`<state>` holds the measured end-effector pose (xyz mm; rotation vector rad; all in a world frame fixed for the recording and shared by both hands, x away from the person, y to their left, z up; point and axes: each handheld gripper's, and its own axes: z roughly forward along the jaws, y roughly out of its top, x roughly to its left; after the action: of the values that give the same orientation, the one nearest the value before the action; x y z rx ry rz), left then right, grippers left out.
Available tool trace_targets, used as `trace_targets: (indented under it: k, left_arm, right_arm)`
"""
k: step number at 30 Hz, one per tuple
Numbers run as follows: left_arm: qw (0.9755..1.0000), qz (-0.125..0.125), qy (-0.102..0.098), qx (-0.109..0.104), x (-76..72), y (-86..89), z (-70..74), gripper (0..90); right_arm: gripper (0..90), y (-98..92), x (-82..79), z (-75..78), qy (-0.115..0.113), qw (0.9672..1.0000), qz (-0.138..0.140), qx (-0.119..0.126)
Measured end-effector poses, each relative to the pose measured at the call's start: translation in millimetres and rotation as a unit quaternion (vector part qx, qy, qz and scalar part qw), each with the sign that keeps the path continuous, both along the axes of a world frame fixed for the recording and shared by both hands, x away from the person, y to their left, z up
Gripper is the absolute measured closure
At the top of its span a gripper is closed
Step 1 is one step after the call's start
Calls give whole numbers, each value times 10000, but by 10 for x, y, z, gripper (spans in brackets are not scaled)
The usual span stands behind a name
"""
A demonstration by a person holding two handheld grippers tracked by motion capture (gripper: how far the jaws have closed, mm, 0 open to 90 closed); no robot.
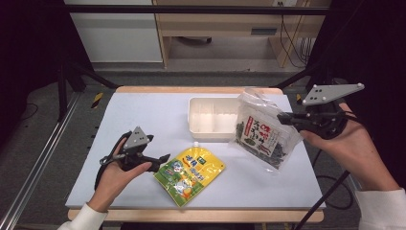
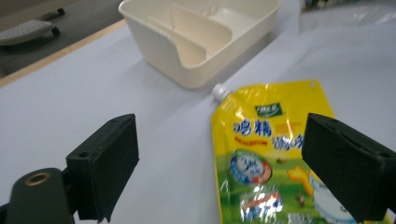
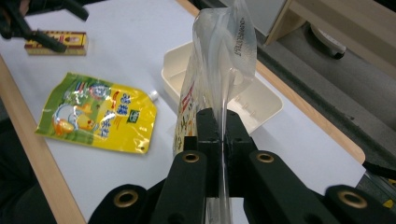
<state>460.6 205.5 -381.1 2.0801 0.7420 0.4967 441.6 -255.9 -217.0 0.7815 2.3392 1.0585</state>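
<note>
On the left we see the left tongs [image 1: 160,160] held low over the counter [image 1: 143,115], their jaws spread wide and gripping nothing. In the left gripper view the flat black pads [image 2: 109,163] frame the near end of a yellow spouted pouch [image 2: 266,154]; one jaw hangs over bare counter, the other over the pouch's printed face, and we cannot tell whether it touches. The pouch is glossy, flat and roughly rectangular, with a small white cap at the corner pointing toward the tray. It lies near the front middle of the counter, just beside the left tongs.

Behind the pouch sits a cream plastic tray [image 1: 213,120], rectangular with rounded corners and smooth walls, split by low dividers into compartments. It looks empty, and the pouch's cap lies close to its near wall.

To the right, the right tongs [image 1: 286,118] are closed tight on the top edge of a clear seaweed packet [image 1: 262,132]. In the right gripper view the crinkled transparent film [image 3: 224,56] rises between the pressed jaws. The packet hangs tilted, its lower end by the counter just right of the tray, dark contents gathered at the bottom beneath a white and red label.

The counter is a pale, matte sheet with a wooden rim. Its left and back-left stretches lie open, as does the front right.
</note>
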Motion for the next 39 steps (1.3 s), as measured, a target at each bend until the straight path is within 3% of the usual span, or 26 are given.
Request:
trace_targets:
  k: [1,3,6,7,13,19,21,22,24,27,28,35,39]
  left_arm:
    - [10000,48,40,-20,-47,82,-92,101]
    - [10000,82,38,-11,-74,121,-130,99]
    - [9996,220,-87,178,-188,254,-268,93]
    - [9995,250,-80,153,-212,286,-301,91]
    - [9994,253,-61,243,-326,388,-369,73]
    - [9982,453,-166,350,-469,498,-462,70]
    - [9983,491,-144,286,-477,516,-472,71]
    - [9980,621,-100,-6,-484,531,-502,75]
    - [9976,680,-110,-70,-486,532,-504,78]
    - [9966,777,-284,-2,-479,532,-489,79]
    - [9963,801,-307,-11,-478,535,-491,79]
    - [9941,1052,-261,8,-435,614,-551,82]
    - [9927,1180,-243,25,-420,675,-571,87]
  right_arm:
    - [884,-1,12,14,9,10000,-28,42]
    - [884,2,29,27,1,10000,-37,76]
    - [885,51,106,93,4,9999,-40,140]
    - [885,70,133,111,-20,9999,-40,152]
    - [885,204,337,207,-111,9992,-16,378]
    - [885,335,572,301,-246,9983,-50,526]
    - [885,357,609,320,-277,9983,-54,519]
    - [886,402,691,350,-302,9981,-86,524]
    - [885,425,735,362,-297,9981,-123,523]
    - [885,484,930,380,-376,9972,-218,605]
    - [885,484,930,380,-376,9972,-218,605]
    - [886,475,1143,395,-424,9961,-304,709]
    - [886,426,1241,322,-435,9946,-403,856]
